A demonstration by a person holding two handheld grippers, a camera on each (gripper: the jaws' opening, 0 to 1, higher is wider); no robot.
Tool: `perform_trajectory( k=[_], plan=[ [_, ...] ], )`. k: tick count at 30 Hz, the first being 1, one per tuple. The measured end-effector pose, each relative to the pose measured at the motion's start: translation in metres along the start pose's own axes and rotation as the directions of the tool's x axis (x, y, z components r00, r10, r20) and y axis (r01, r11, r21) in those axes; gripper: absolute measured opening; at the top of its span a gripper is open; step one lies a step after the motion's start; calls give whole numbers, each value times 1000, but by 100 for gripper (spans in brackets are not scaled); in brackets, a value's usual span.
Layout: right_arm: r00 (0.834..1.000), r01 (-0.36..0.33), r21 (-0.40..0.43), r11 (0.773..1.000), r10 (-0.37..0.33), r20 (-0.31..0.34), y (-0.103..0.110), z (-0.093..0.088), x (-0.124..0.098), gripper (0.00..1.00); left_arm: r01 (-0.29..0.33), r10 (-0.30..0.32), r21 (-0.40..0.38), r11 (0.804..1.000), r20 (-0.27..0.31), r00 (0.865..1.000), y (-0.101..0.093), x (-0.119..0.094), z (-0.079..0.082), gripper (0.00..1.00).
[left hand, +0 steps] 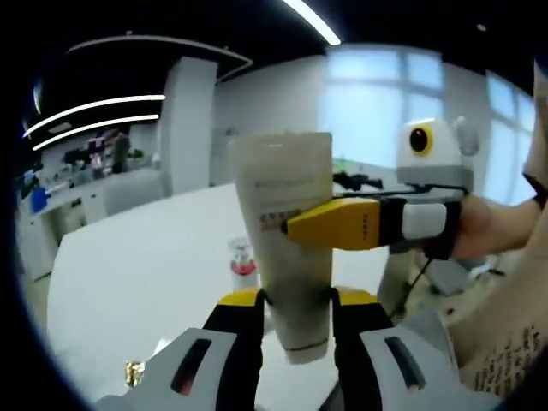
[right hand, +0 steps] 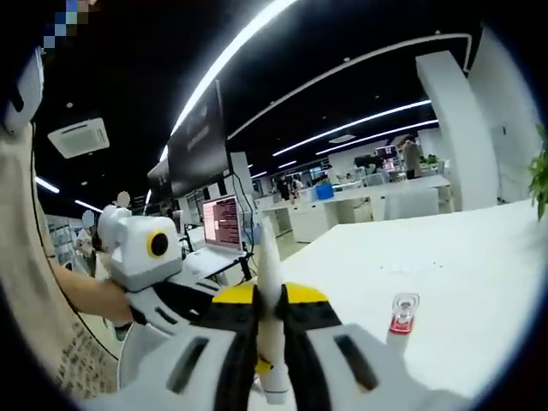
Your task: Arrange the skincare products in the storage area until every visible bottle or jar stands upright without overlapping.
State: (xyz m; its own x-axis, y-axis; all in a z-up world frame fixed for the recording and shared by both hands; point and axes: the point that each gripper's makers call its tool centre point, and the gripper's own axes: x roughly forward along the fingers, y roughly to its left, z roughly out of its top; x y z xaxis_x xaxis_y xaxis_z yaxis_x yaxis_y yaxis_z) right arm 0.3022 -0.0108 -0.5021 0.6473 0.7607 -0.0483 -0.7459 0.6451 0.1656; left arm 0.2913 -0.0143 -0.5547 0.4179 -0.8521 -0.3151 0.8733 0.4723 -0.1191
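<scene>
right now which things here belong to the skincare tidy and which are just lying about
Job:
- tube, clamped by left tongs and right tongs
- small red-banded bottle standing on the white table

Lying about:
- laptop
- far desks
- small gold thing at the table edge

Bright office light, strong fisheye bending in both views.

Long ceiling light strips (right hand: pixel 248 43) glow white and curve with the lens; windows (left hand: pixel 377 103) in the left gripper view are blown out and hazy. The white tabletop (left hand: pixel 145 265) reflects evenly with faint shadows. Ceilings read dark. Near parts and the background look soft, slightly blurred, more so toward the edges.
</scene>
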Motion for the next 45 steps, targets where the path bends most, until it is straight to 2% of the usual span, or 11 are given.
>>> perform_trajectory(
  k=[4, 7, 12, 17, 21, 22, 23, 26, 31, 40, 45],
  plan=[
    [999, -45, 11, 999, 45, 9, 0, 3, -6, 8, 100, -101, 26, 995, 13, 995, -7, 1, 6, 26],
    [991, -133, 1, 991, 133, -3, 9, 5, -10, 8, 187, -187, 28, 982, 11, 982, -13, -1, 9, 27],
    [963, -268, -9, 963, 268, 4, 25, 13, -15, 8, 305, -305, 39, 952, -9, 952, -23, -5, 9, 28],
    [929, -371, -11, 929, 371, 7, 35, 18, -15, 8, 389, -390, 85, 917, -5, 921, -35, -10, 14, 21],
    [910, -415, -20, 910, 415, -15, 35, 15, -14, 9, 393, -392, 105, 914, -30, 919, -35, -10, 11, 19],
    [894, -447, -21, 894, 447, -26, 38, 13, -14, 9, 394, -392, 106, 913, -39, 919, -34, -10, 9, 18],
    [892, -453, -38, 891, 452, -34, 38, 12, -13, 9, 391, -389, 107, 914, -44, 920, -34, -10, 8, 18],
    [892, -452, -30, 891, 451, -47, 32, 7, -7, 11, 348, -344, 119, 930, -58, 937, -26, -4, 4, 16],
    [906, -415, -36, 909, 410, -102, 17, -7, 3, 15, 268, -257, 118, 956, -97, 962, -4, 10, -9, 14],
    [928, -348, -101, 932, 327, -180, -15, -19, 30, 21, 224, -215, 107, 969, -87, 973, 31, 32, -14, 12],
    [937, -320, -112, 941, 298, -181, -34, -16, 43, 22, 221, -215, 114, 969, -59, 975, 51, 42, -8, 11]
  ],
)
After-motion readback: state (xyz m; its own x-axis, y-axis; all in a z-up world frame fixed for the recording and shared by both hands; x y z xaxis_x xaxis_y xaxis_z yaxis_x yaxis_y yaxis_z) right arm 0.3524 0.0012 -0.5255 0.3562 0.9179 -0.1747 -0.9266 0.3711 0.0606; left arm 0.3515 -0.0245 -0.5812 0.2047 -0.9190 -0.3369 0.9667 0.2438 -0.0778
